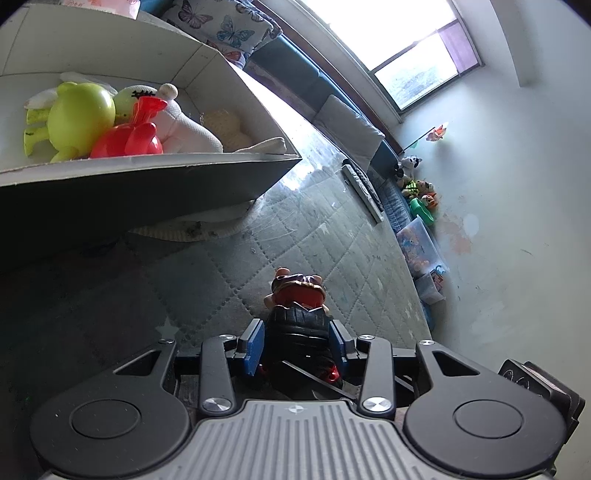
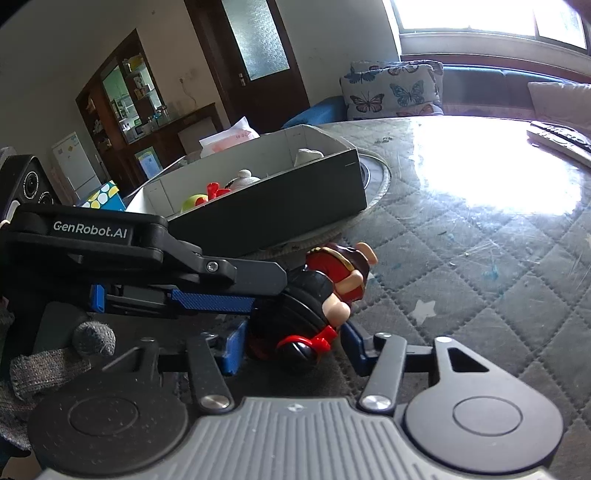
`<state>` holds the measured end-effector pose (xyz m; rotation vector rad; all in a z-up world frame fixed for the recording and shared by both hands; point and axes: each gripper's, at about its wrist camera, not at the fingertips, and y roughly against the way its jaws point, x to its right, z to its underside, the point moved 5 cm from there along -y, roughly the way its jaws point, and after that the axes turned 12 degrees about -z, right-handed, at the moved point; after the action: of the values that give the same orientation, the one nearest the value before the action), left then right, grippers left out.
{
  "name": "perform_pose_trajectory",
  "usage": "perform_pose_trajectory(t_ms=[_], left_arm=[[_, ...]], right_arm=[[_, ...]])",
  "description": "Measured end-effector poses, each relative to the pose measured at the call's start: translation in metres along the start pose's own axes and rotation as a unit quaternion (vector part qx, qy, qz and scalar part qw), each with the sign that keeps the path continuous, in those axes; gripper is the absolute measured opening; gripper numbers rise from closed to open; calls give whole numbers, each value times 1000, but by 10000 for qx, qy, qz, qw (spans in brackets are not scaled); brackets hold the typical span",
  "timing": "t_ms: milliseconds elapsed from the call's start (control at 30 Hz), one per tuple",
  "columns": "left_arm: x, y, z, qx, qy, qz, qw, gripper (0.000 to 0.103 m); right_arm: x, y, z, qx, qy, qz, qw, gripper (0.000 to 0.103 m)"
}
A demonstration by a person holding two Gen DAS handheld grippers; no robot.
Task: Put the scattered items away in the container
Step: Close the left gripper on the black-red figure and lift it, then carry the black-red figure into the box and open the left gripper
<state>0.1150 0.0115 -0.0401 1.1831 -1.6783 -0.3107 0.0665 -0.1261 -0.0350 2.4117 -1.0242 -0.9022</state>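
While both grippers bear on the toy figure (image 2: 325,291), risk sits in the shared hold. The left gripper (image 1: 297,341) pinches its dark lower body between blue pads; the right gripper (image 2: 291,345) brackets the same figure from the other side, contact on its right pad unclear. The figure lies low over the quilted worktop (image 2: 480,266), near the grey box (image 2: 266,218) but outside it. If one gripper pulls early, the figure may twist loose or clip the box wall.

Harsh window (image 1: 388,33) glare (fisheye-warped edges), shadowed foreground.
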Motion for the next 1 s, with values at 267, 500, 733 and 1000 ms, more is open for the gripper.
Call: perform_pose_trajectory(t_ms=[267, 500, 733, 1000], left_arm=[[2, 6, 2, 81, -54, 52, 9999, 41], [5, 32, -11, 525, -80, 166, 9985, 41], [1, 59, -47, 1067, -83, 157, 9941, 41], [-17, 62, -96, 1406, -64, -40, 9900, 41]], right_arm=[[-6, 2, 0, 5, 129, 64, 9999, 53], [-24, 8, -20, 230, 500, 49, 9985, 53], [-40, -3, -59, 499, 827, -49, 9953, 53], [-43, -44, -112, 669, 886, -139, 9937, 53]])
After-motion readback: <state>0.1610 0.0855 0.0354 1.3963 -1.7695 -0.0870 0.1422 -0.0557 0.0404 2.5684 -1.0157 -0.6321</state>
